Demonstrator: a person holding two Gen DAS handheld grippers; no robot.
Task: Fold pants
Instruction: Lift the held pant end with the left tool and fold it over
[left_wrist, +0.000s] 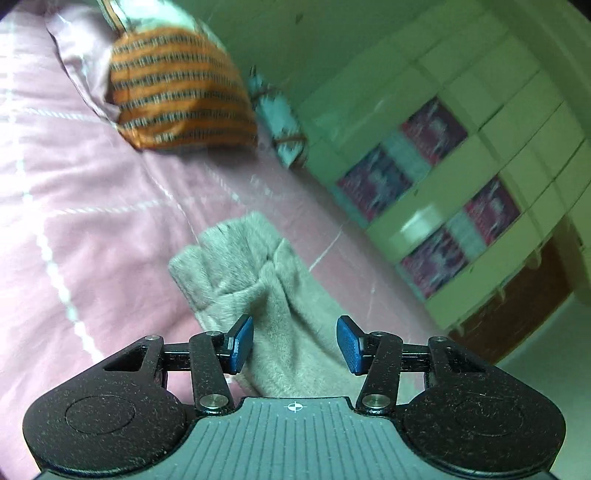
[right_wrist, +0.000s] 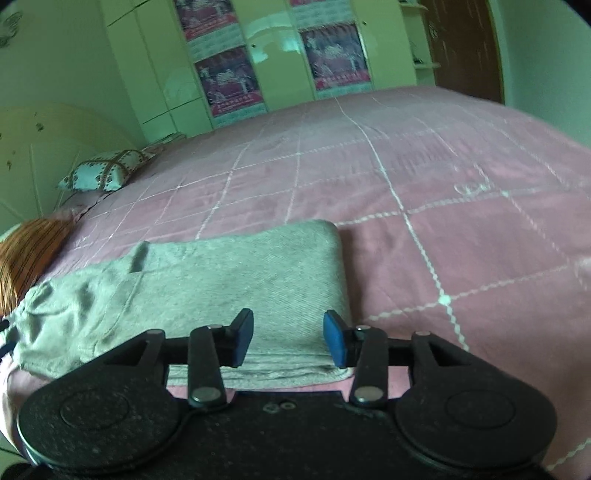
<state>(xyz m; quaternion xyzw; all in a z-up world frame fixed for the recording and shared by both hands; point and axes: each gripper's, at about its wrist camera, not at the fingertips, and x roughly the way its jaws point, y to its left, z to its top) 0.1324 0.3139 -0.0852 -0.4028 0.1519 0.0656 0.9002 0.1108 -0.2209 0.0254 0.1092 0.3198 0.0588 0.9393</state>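
Observation:
Grey pants (right_wrist: 236, 280) lie folded on the pink bed cover, with the folded edge to the right and the looser waist part to the left. In the left wrist view the same pants (left_wrist: 258, 280) show bunched, with the waist end away from me. My left gripper (left_wrist: 294, 343) is open above the pants, its blue pads (left_wrist: 242, 343) on either side of the fabric and holding nothing. My right gripper (right_wrist: 288, 338) is open just above the right end of the folded pants, also holding nothing.
The pink quilted bed cover (right_wrist: 443, 206) spreads wide to the right. An orange striped pillow (left_wrist: 177, 92) and a pale blue patterned pillow (right_wrist: 107, 170) lie near the headboard. A wardrobe with posters (right_wrist: 229, 74) stands beyond the bed.

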